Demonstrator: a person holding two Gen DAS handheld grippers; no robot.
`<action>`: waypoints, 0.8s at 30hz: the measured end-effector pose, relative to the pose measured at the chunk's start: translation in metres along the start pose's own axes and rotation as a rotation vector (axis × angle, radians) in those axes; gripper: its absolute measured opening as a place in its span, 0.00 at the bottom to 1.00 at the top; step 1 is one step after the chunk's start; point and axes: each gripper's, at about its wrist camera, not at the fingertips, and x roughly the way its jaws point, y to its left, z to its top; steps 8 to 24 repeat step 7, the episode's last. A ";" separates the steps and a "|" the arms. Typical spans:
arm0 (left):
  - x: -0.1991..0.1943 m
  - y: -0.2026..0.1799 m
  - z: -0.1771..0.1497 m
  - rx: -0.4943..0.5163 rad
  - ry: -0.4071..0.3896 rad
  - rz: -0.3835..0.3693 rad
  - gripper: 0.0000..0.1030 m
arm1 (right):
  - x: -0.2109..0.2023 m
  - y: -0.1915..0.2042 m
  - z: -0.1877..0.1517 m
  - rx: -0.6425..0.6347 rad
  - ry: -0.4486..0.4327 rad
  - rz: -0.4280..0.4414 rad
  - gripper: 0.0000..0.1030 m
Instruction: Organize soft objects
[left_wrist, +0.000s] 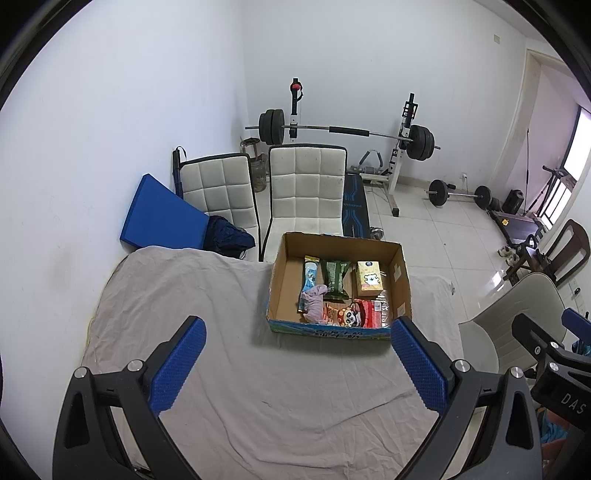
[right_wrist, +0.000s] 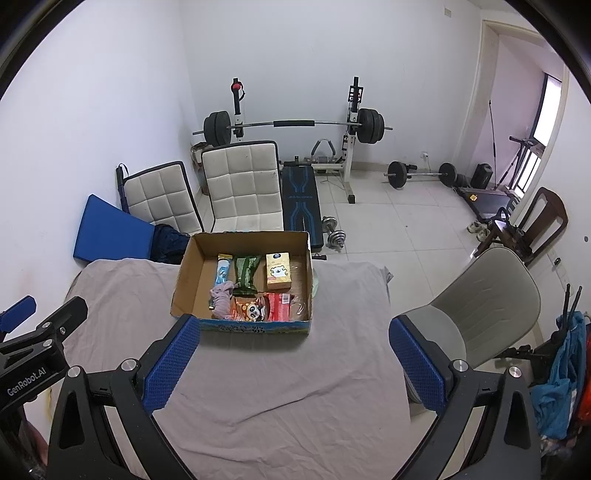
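Currently both hand-held grippers hover above the grey wrinkled cloth-covered table (left_wrist: 229, 295), each with its blue-padded jaws spread wide and nothing between them: the left gripper (left_wrist: 297, 363) sits back from the near edge of the open brown cardboard box (left_wrist: 280, 273), and the right gripper (right_wrist: 295, 360) does the same, just beside it. Inside the box lie the soft things: a crumpled pale pink cloth (left_wrist: 314, 301) over the lower end of a light blue slim packet (left_wrist: 309, 275), a dark green snack bag (left_wrist: 335, 278) next to it, a yellow carton with a white bear print (left_wrist: 368, 278) to the right, and along the near wall an orange panda-print pouch (left_wrist: 341, 314) touching a red wrapped pack (left_wrist: 373, 312). Behind the table stand two white quilted chairs (left_wrist: 304, 188) and a barbell rack (left_wrist: 347, 131).
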 end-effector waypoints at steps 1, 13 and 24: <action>0.000 0.000 0.000 0.000 0.000 0.001 1.00 | 0.000 0.000 0.000 0.000 -0.001 -0.001 1.00; -0.001 0.000 0.001 0.002 -0.005 0.000 1.00 | -0.002 0.001 -0.001 -0.001 -0.008 -0.004 1.00; -0.001 0.000 0.001 0.002 -0.005 0.000 1.00 | -0.002 0.001 -0.001 -0.001 -0.008 -0.004 1.00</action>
